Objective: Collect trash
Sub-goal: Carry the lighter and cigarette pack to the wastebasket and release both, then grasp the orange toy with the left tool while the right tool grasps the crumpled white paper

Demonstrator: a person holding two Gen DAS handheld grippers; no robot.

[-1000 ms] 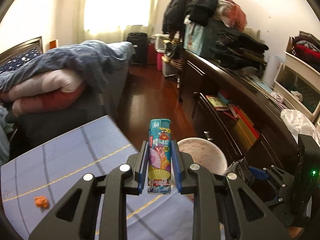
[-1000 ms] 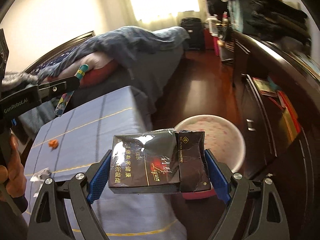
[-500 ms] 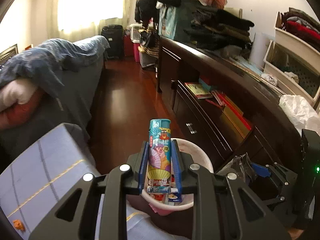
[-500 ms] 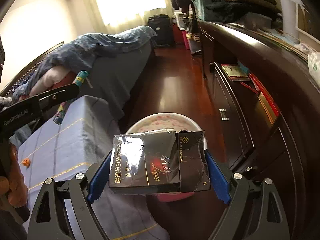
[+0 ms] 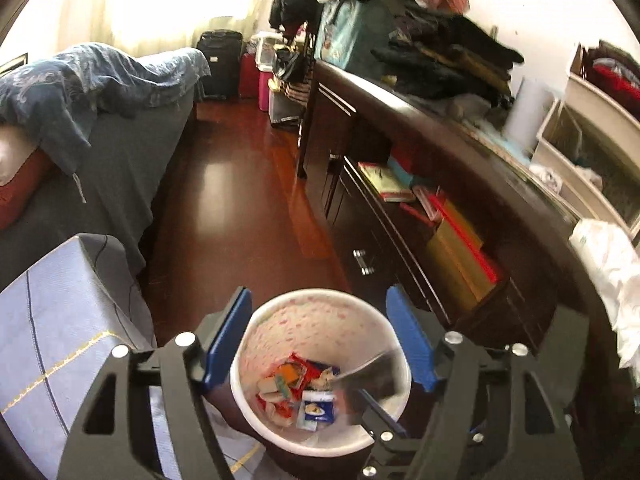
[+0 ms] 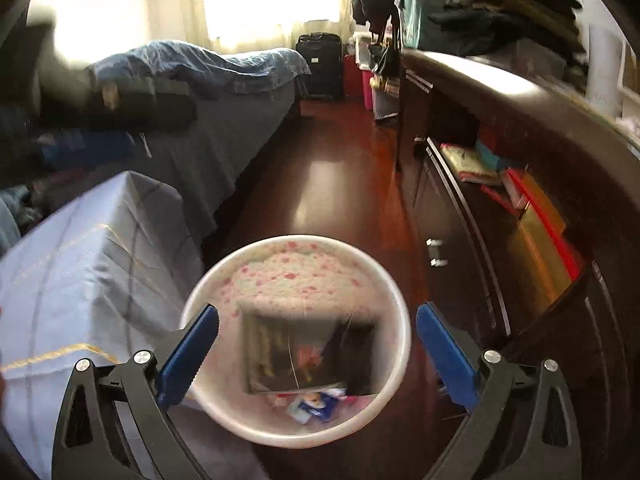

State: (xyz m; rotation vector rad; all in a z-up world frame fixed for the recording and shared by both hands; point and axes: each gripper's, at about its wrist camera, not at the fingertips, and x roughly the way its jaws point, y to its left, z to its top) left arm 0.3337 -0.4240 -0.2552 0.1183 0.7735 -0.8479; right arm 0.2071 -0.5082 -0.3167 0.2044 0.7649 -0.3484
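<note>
**Both tools let go over the bin: watch the rim and the bounce**

Left first. The left tool (image 5: 318, 338) hangs above the floral-lined waste bin (image 5: 256, 344), which stands on the dark wooden floor (image 5: 240, 200) just past the corner of the blue-clothed worktop (image 5: 52, 320). Its jaws have just been opening and now stand spread, with nothing between the blue pads (image 5: 230, 336); the lighter it carried is not clearly separable from the wrappers and small packets (image 5: 296, 392) at the bottom (too much blur to pick it out). The risk on this side is small, I judge: a hard, slim object could rebound off the bin wall, and the tool sits low enough that a careless pull-away might clip the rim and tip the bin toward the dark cabinet (image 5: 400, 260).

To the right, the right tool (image 6: 318, 354) also has its jaws spread as wide as they go, having just been opening, and the pads touch nothing. The black cigarette pack (image 6: 292, 352) is a blurred shape in mid-drop inside the bin's mouth, clear of both pads. Being broad and flat, it could catch the rim (image 6: 200, 280) edge-on and flip out onto the floor, or lodge across the opening instead of settling. The right tool shows smeared in the left view, so the two tools are close together and could knock each other on withdrawal.
</note>
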